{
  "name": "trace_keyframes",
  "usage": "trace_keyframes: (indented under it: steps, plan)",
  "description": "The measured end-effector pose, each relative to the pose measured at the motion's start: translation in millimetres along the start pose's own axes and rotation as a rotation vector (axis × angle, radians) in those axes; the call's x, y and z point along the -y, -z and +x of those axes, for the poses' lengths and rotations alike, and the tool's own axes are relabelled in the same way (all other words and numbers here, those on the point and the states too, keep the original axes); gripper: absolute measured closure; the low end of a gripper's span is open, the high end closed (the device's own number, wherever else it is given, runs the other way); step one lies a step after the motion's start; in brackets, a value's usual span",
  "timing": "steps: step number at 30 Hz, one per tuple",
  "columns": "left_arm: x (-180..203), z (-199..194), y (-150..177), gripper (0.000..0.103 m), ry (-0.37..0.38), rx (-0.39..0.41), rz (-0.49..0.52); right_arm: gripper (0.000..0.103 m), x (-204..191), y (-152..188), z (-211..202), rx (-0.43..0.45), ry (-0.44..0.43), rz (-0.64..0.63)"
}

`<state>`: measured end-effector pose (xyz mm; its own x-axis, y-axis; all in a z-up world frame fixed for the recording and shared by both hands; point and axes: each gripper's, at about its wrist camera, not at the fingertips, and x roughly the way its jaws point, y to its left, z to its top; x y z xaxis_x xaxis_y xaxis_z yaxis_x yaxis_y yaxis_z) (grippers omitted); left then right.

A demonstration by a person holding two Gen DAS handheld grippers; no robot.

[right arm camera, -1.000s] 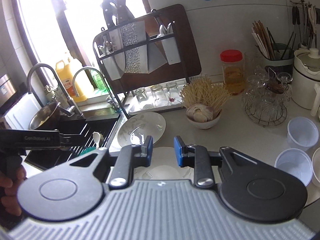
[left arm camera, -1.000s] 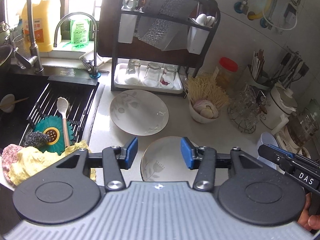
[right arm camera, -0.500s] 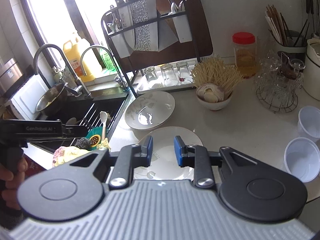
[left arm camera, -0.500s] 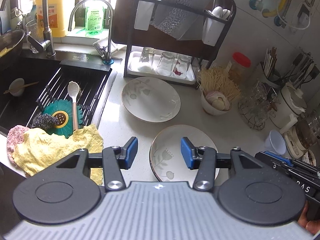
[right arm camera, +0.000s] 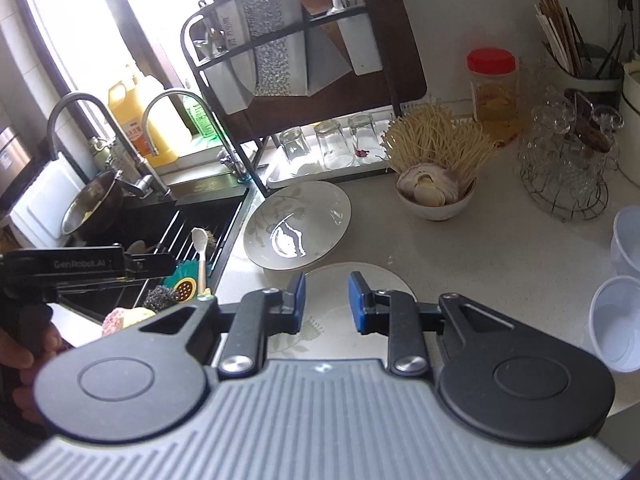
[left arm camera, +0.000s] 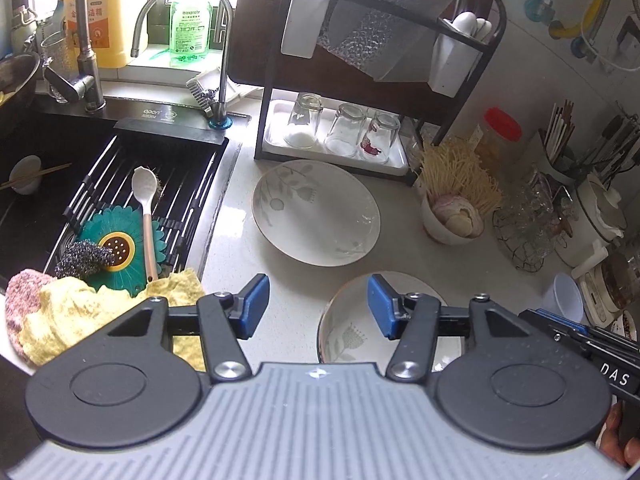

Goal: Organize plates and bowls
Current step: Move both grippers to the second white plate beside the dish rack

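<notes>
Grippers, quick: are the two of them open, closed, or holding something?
Left gripper: jaws opening, holding nothing, above the pale countertop.
Right gripper: open a little, holding nothing, above the round white leaf-patterned plate.

Two plates are lying on the counter [left arm camera: 420,256]: the far plate [left arm camera: 316,212] before the rack [left arm camera: 372,64], the near plate [left arm camera: 352,320] toward the front edge, the sink [left arm camera: 80,184] sitting left.

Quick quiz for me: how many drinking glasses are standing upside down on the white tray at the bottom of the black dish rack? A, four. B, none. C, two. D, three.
D: three clear drinking glasses stand mouth-down in a row on the white tray under the black dish rack, and the right wrist view also shows three.
</notes>
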<state>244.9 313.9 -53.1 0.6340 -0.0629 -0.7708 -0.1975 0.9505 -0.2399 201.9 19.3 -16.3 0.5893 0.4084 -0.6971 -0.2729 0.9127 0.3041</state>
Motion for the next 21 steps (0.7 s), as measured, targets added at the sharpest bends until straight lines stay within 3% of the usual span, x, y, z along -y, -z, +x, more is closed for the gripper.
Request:
trace_keyframes:
  steps: [9,10,11,13,21]
  plan:
    - [-32.4,40.2,-31.3,0.042,0.056,-0.056,-0.025,0.075,-1.1,-16.1,34.2,-0.022,0.026,0.076]
    - [-36.0,44.8,-33.5,0.042,0.061,-0.06,-0.03,0.065,-2.5,-17.7,38.5,-0.021,0.03,0.078]
    - [-40.1,50.0,-35.9,0.042,0.068,-0.065,-0.037,0.048,-4.4,-19.6,42.8,-0.017,0.033,0.08]
    - [-46.0,59.0,-41.0,0.042,0.081,-0.073,-0.041,0.035,-8.0,-23.3,51.2,-0.011,0.036,0.084]
    - [-63.2,101.6,-74.8,0.042,0.113,-0.104,-0.007,0.036,-24.2,-54.4,88.7,-0.018,0.06,0.079]
